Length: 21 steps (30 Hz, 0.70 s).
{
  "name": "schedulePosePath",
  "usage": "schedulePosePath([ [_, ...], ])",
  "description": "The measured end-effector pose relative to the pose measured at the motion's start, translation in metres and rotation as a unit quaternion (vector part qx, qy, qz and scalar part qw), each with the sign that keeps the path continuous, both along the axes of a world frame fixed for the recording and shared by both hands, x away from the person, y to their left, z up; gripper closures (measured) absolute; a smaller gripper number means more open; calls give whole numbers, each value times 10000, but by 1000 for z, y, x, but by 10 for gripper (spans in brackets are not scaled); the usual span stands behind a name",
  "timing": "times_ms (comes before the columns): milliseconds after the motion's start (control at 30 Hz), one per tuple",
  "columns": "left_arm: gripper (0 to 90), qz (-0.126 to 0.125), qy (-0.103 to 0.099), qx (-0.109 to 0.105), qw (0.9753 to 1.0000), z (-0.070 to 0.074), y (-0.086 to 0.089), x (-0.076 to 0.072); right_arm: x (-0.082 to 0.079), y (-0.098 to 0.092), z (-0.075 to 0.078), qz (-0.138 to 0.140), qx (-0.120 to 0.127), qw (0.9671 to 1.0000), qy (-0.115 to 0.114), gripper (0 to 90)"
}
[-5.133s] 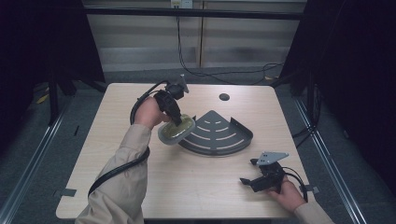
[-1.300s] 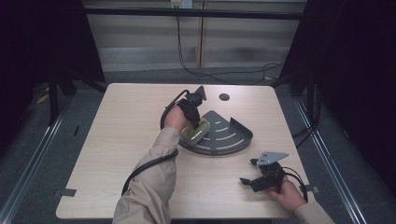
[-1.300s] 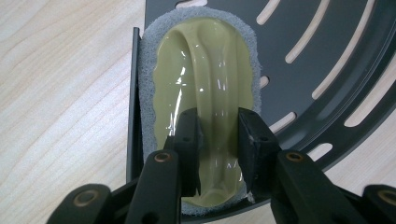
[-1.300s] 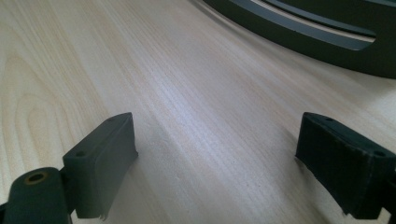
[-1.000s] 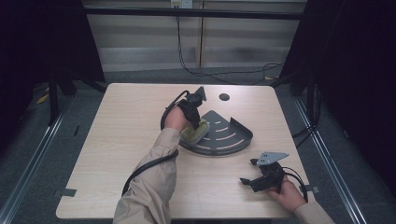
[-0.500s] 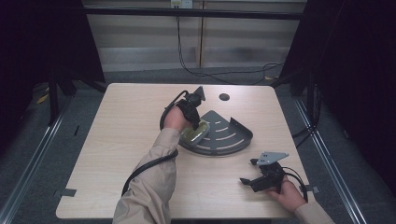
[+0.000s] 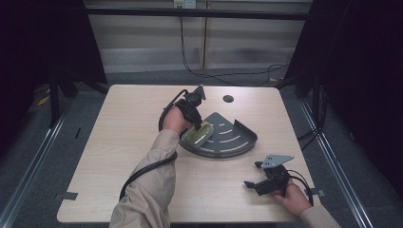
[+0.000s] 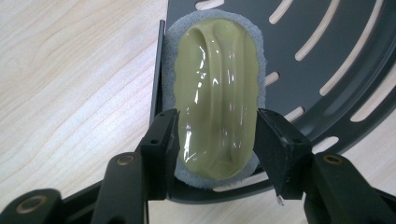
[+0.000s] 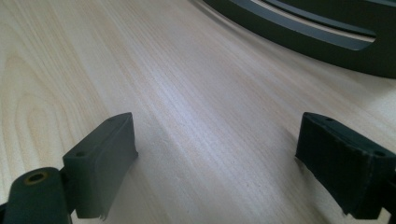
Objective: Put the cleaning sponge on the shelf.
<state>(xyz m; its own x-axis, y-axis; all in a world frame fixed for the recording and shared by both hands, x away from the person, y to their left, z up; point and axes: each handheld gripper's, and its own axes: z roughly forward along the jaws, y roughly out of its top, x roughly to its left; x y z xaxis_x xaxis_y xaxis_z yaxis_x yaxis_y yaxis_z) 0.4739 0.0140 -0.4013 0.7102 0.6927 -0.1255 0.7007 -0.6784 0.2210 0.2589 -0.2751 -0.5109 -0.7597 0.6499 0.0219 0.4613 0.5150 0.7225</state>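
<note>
A scrubber (image 8: 217, 88) with a glossy yellow-green handle and a grey pad lies on the left corner of a dark grey slotted fan-shaped tray (image 7: 231, 141). In the high view the scrubber (image 7: 199, 134) is at the tray's left edge. My left gripper (image 8: 217, 140) has a jaw pressed on each side of the handle, so it is shut on the scrubber. From above, the left gripper (image 7: 197, 126) reaches in from the tray's left. My right gripper (image 7: 252, 175) rests open on the table near the front right, with bare wood between its jaws (image 9: 224, 154).
The tray's (image 9: 327, 32) dark rim lies ahead of the right gripper. A small black round hole (image 7: 228, 99) sits in the table behind the tray. Cables trail on the floor beyond the far edge. Bare wood spreads over the table's left and front.
Over five seconds my left gripper carried the scrubber rightward from the tray's left side onto the tray. In the last second it has barely moved. The right gripper stayed still.
</note>
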Motion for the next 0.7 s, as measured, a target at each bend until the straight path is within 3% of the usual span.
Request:
schedulePosePath([
  [433,296,132,-155,-101,9997,15,14,-7,0,0,0,-6,3,10000,7,114],
  [700,263,179,-223,-155,9995,25,23,-11,0,0,0,-7,4,10000,5,114],
])
